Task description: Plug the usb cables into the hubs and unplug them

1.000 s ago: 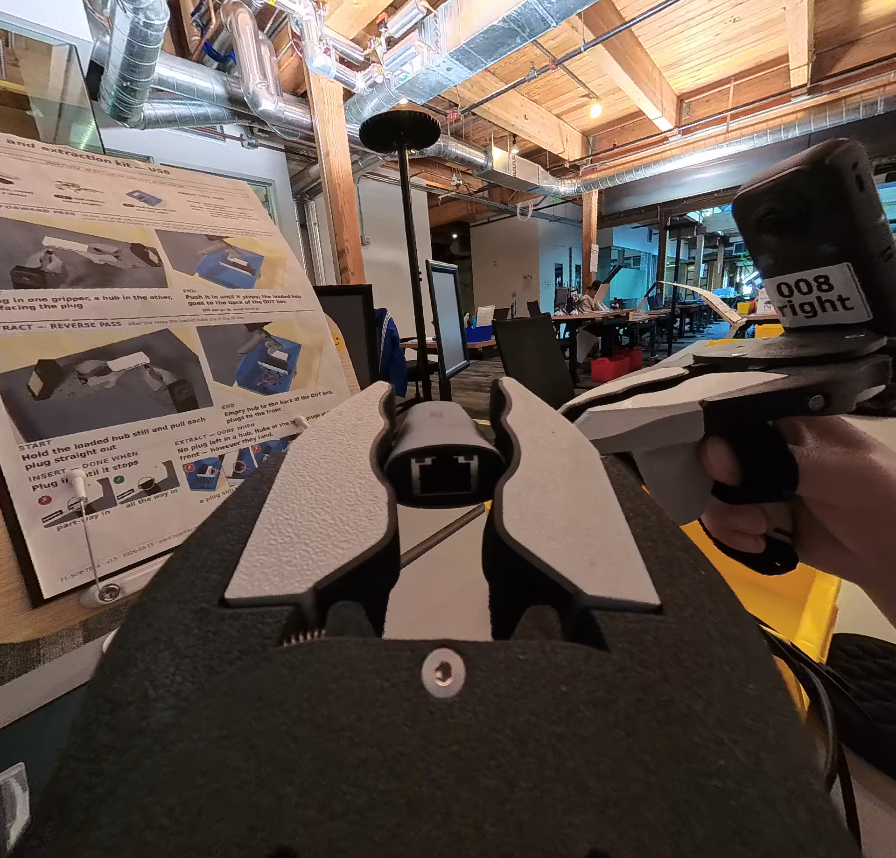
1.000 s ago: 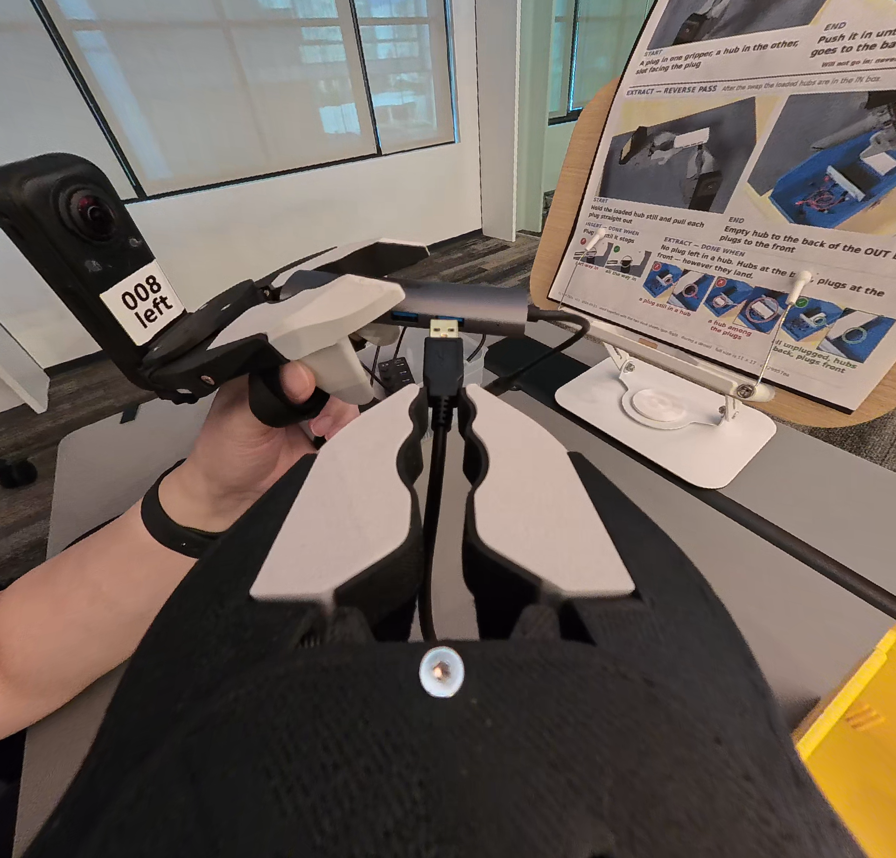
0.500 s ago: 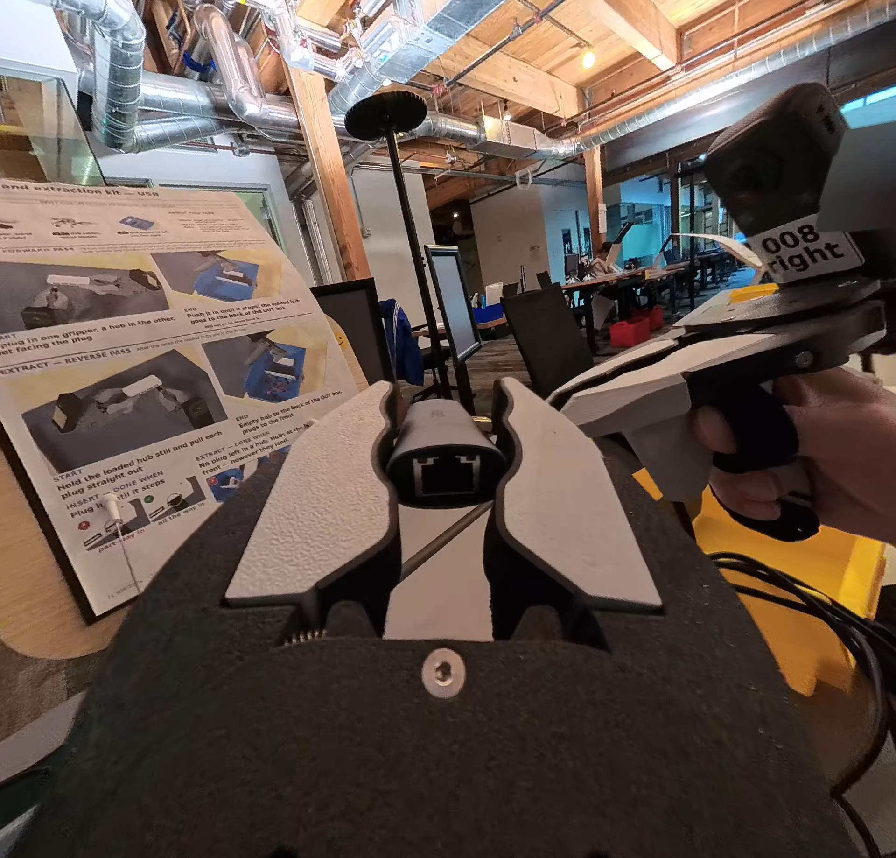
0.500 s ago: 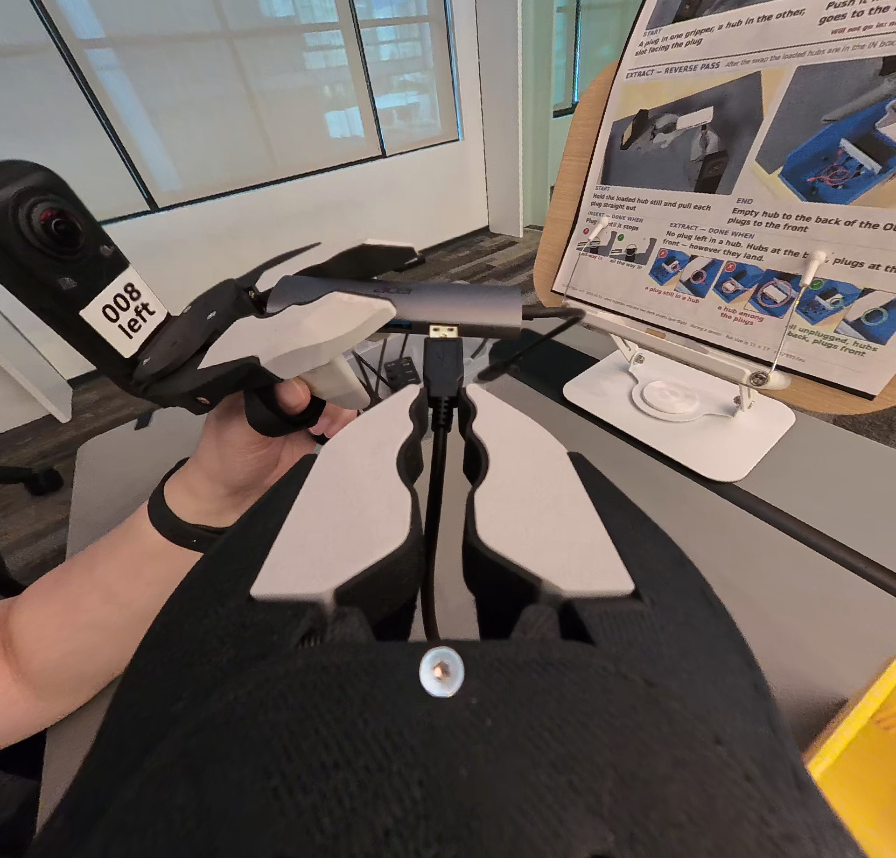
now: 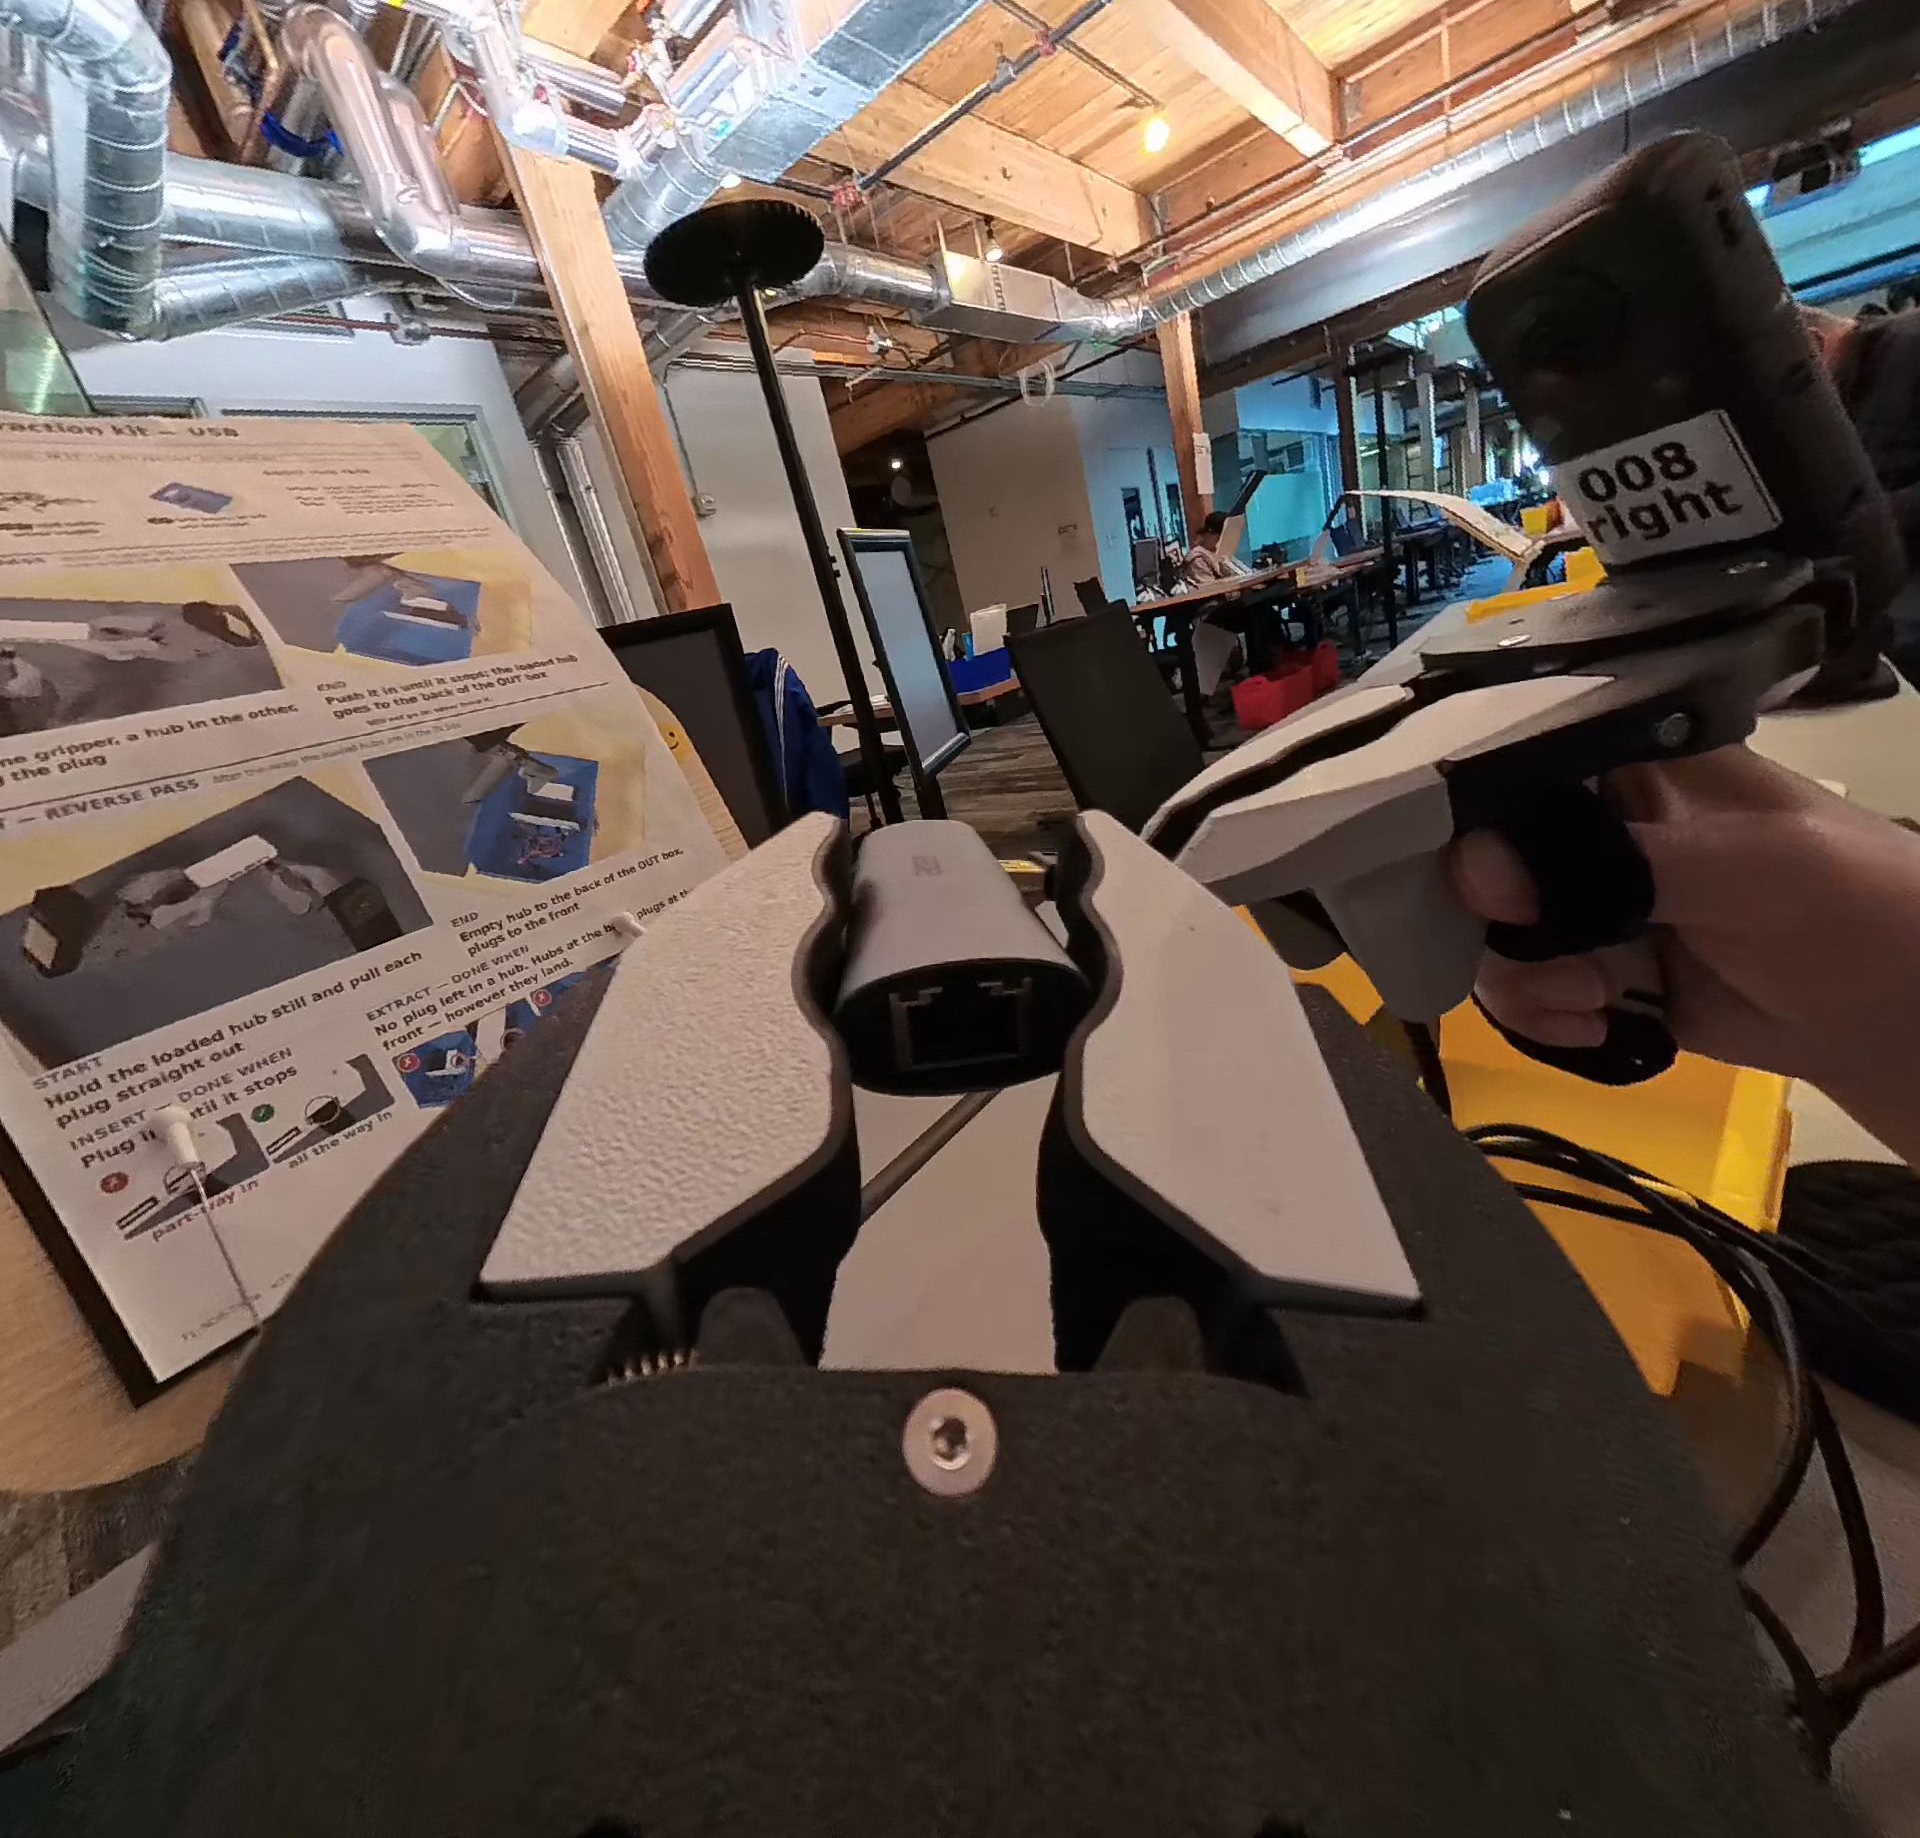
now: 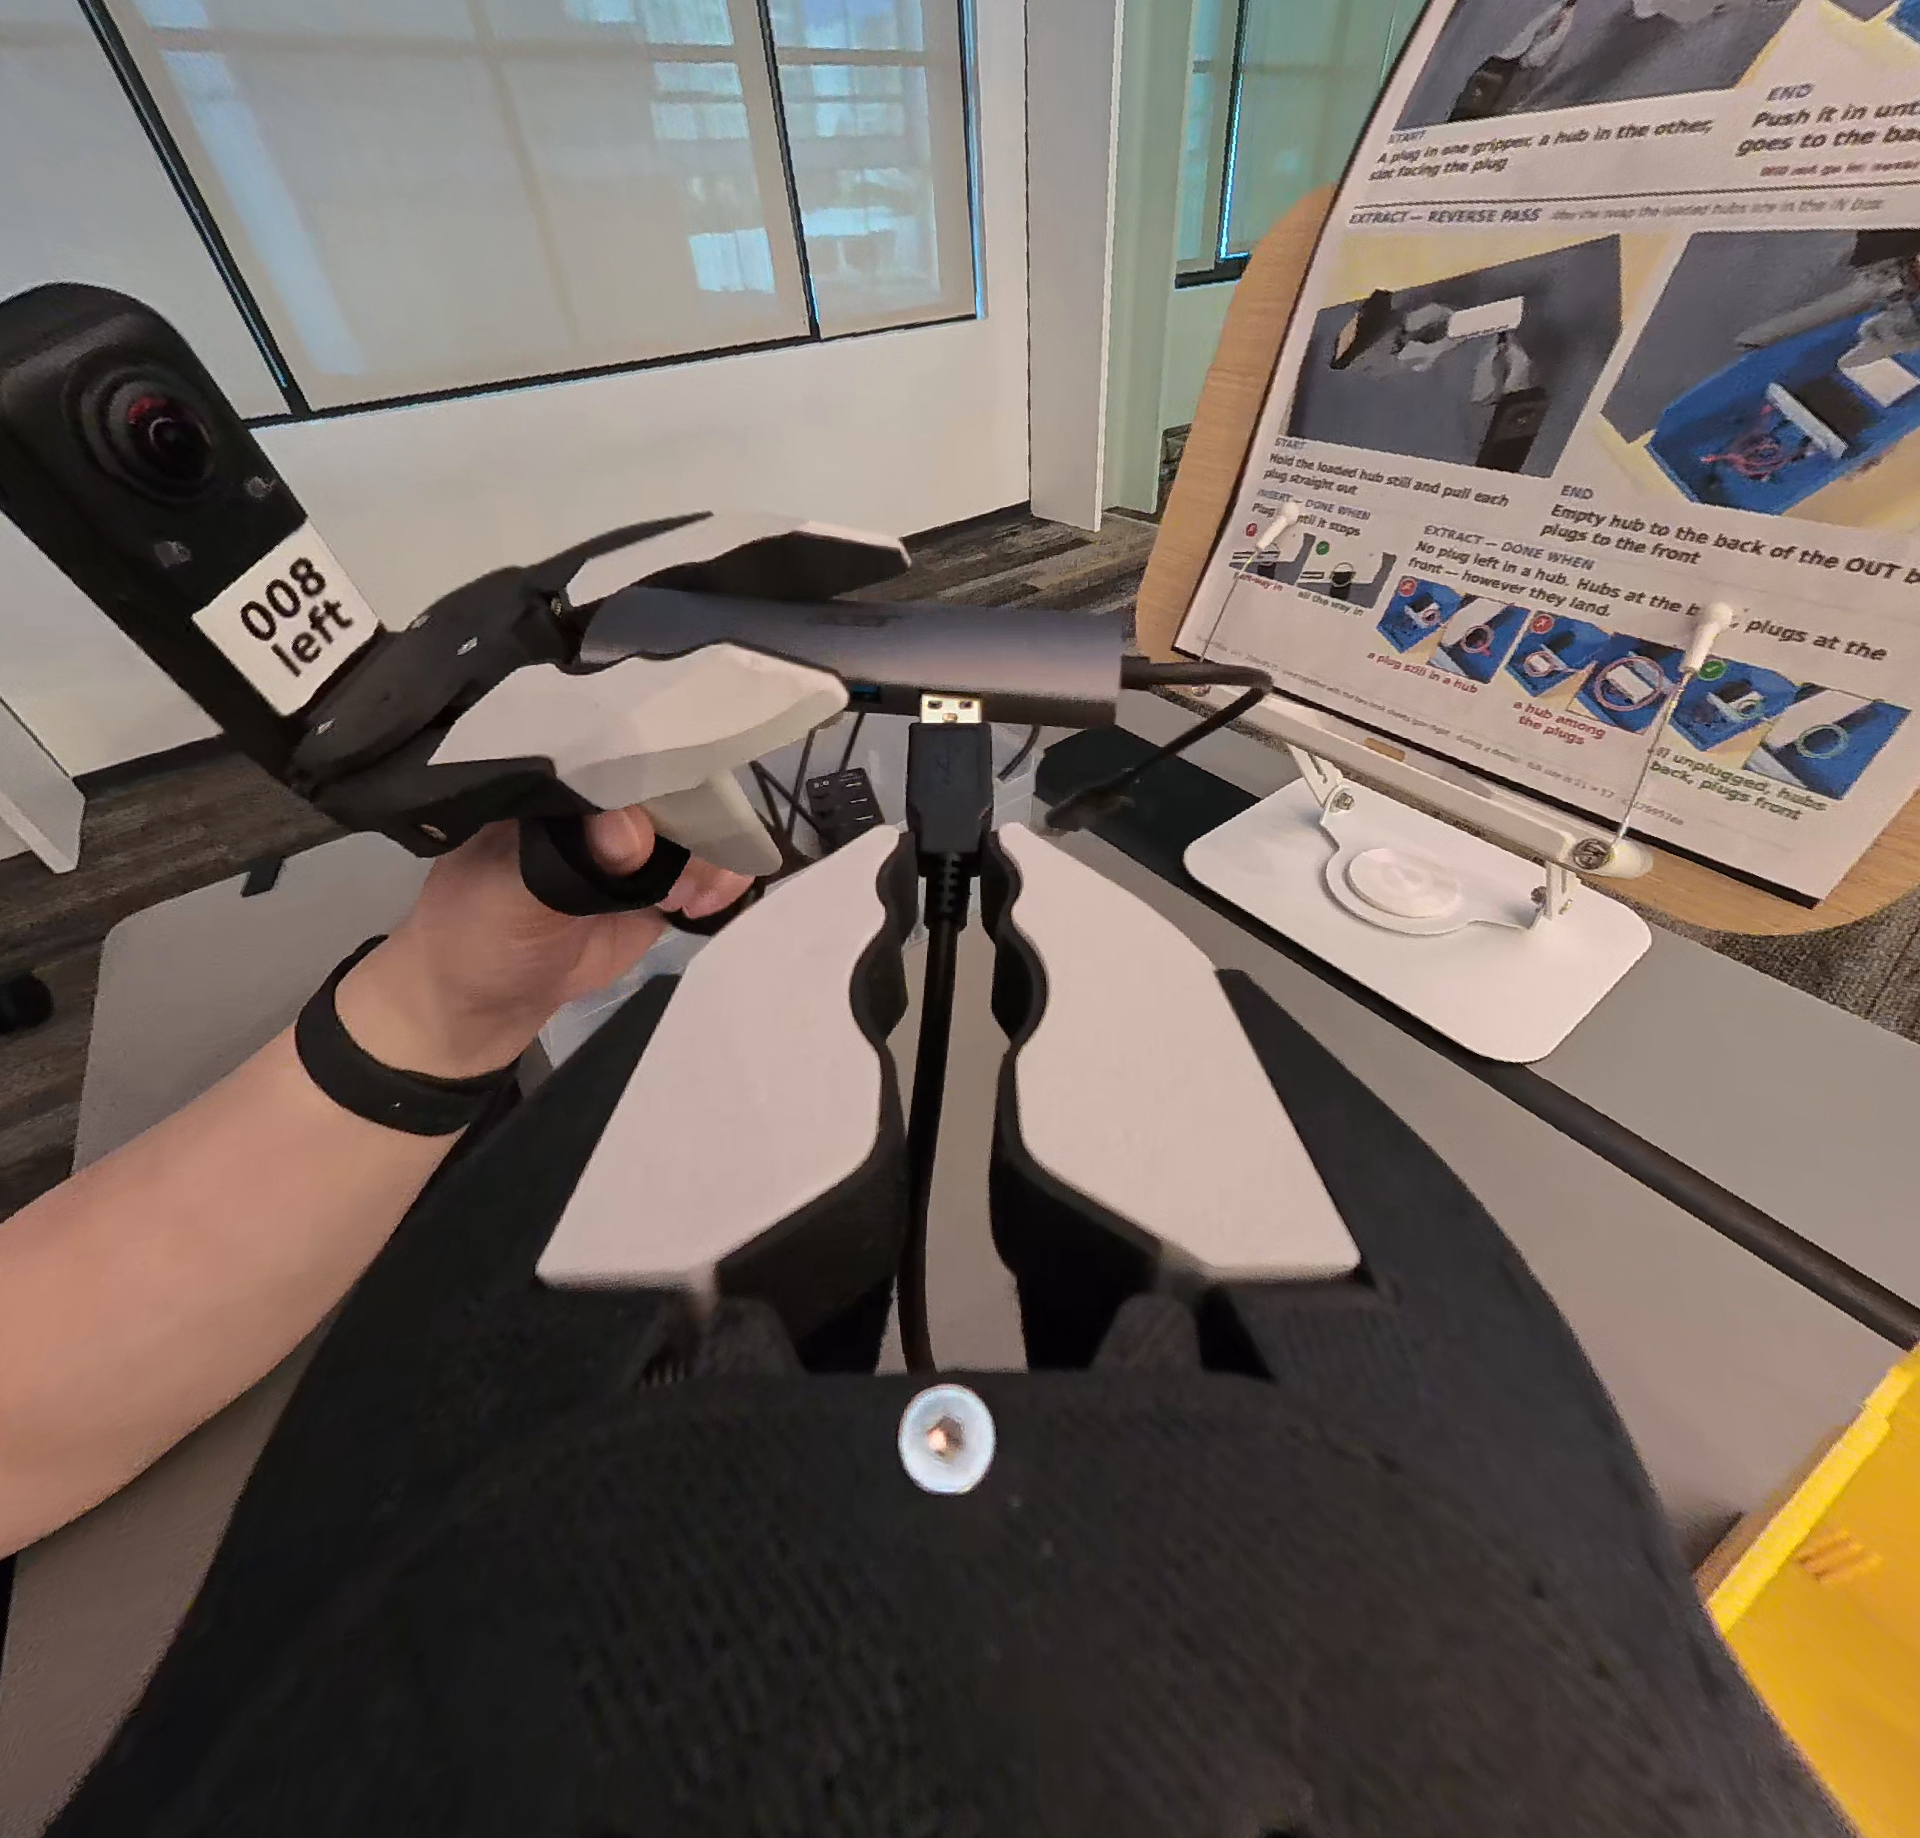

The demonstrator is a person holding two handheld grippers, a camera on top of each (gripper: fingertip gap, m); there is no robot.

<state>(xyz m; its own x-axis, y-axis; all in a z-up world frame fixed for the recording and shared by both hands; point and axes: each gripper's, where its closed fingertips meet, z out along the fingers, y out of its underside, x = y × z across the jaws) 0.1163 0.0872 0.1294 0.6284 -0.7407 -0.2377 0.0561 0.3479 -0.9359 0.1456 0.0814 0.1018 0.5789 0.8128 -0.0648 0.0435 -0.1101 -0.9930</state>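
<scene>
Gripping the hub point(image 5: 956, 957), left hand-held gripper point(image 5: 961, 853); only right view shows right hand-held gripper point(image 6: 948, 843) pinching plug point(image 6: 948, 765), apparently uninserted.

Left gripper point(image 5: 956, 863) clamped, level — right gripper point(image 6: 948, 843) clamped, pointing at its side.

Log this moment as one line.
left gripper: shut on grey metal hub | right gripper: shut on black USB plug | plug at port, not inserted

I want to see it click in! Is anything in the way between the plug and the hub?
Nothing visible. The right claw holds the USB plug with its metal tip right at the side of the grey hub, which the left claw grips.
</scene>
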